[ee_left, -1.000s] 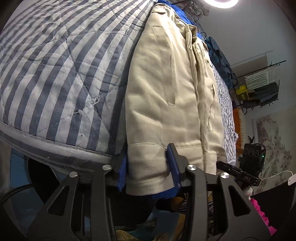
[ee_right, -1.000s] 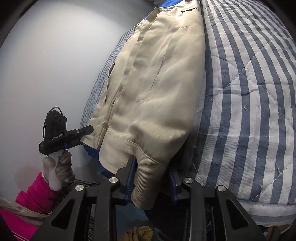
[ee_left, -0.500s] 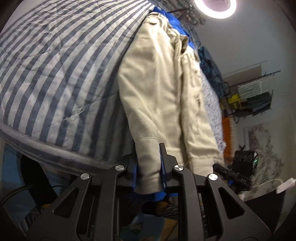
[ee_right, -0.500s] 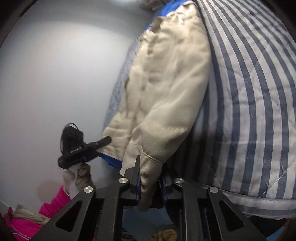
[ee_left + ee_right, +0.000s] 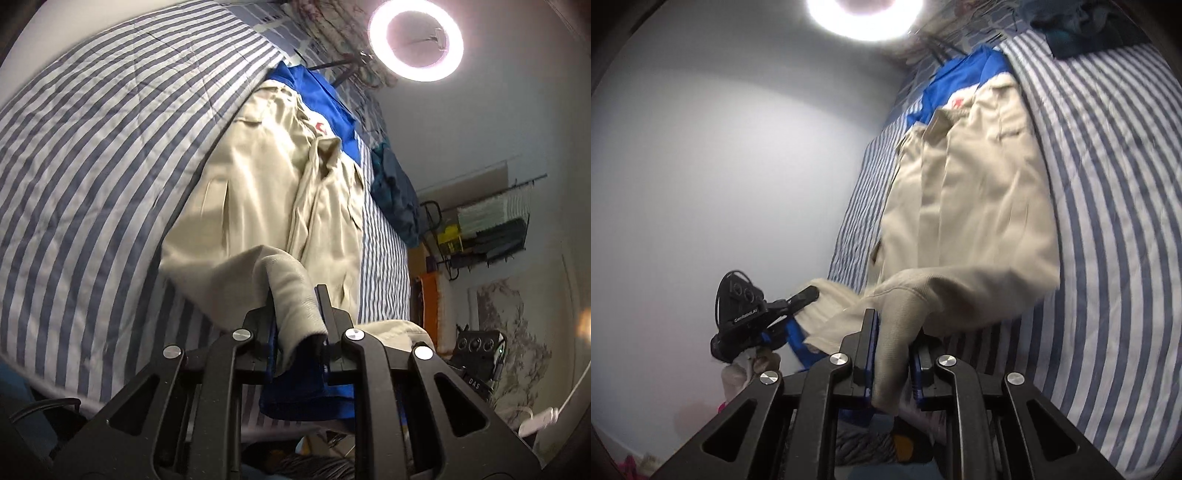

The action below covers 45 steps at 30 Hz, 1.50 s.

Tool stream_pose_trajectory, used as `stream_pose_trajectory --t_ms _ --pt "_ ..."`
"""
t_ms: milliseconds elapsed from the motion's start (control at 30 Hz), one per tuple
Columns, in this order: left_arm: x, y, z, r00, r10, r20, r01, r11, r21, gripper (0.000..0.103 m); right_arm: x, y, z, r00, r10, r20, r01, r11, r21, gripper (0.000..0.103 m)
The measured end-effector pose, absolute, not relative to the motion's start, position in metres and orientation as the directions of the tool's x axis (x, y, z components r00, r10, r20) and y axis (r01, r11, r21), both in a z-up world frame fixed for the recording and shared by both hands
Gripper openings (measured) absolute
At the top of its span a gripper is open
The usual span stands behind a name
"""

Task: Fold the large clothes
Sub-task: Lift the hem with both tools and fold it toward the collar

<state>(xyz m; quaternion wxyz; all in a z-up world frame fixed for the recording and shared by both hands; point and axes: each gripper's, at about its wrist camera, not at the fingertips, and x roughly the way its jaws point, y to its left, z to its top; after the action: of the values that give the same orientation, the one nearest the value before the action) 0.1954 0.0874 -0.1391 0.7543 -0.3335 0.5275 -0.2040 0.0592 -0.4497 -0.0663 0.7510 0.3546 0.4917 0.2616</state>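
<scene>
A beige jacket [image 5: 266, 192] lies lengthwise on a blue-and-white striped quilt [image 5: 92, 155], collar at the far end. It also shows in the right wrist view [image 5: 975, 206]. My left gripper [image 5: 295, 314] is shut on one ribbed hem corner and holds it lifted above the bed. My right gripper [image 5: 892, 354] is shut on the other hem corner, also lifted. The hem end curls up and over toward the collar. A blue garment [image 5: 321, 99] lies under the jacket, and its lower edge hangs below my left gripper.
A ring light [image 5: 415, 38] glows overhead. A dark blue cloth pile [image 5: 391, 192] sits at the bed's far side. Shelves and a rack [image 5: 487, 229] stand against the wall. The other gripper shows in the right wrist view [image 5: 757, 317], by a plain white wall.
Both grippers closed on the jacket's hem corners, then rose and tilted, lifting the hem off the bed edge and up toward the collar. More of the collar and ring light came into view.
</scene>
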Motion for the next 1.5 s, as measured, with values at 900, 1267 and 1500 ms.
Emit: stream_pose_trajectory --t_ms 900,1267,1500 --pt "0.312 0.063 -0.198 0.25 -0.666 -0.703 -0.207 0.672 -0.711 0.034 0.156 -0.516 -0.11 0.494 0.716 -0.493 0.142 0.493 0.858 0.069" --pt "0.304 0.107 -0.175 0.372 -0.648 -0.665 -0.174 0.655 -0.735 0.056 0.132 -0.474 -0.126 0.308 0.632 -0.711 -0.027 0.753 0.657 0.048" --pt "0.287 0.103 -0.183 0.327 -0.601 -0.729 -0.055 0.758 -0.65 0.053 0.116 -0.468 -0.134 0.283 0.609 -0.741 -0.102 0.787 0.608 0.048"
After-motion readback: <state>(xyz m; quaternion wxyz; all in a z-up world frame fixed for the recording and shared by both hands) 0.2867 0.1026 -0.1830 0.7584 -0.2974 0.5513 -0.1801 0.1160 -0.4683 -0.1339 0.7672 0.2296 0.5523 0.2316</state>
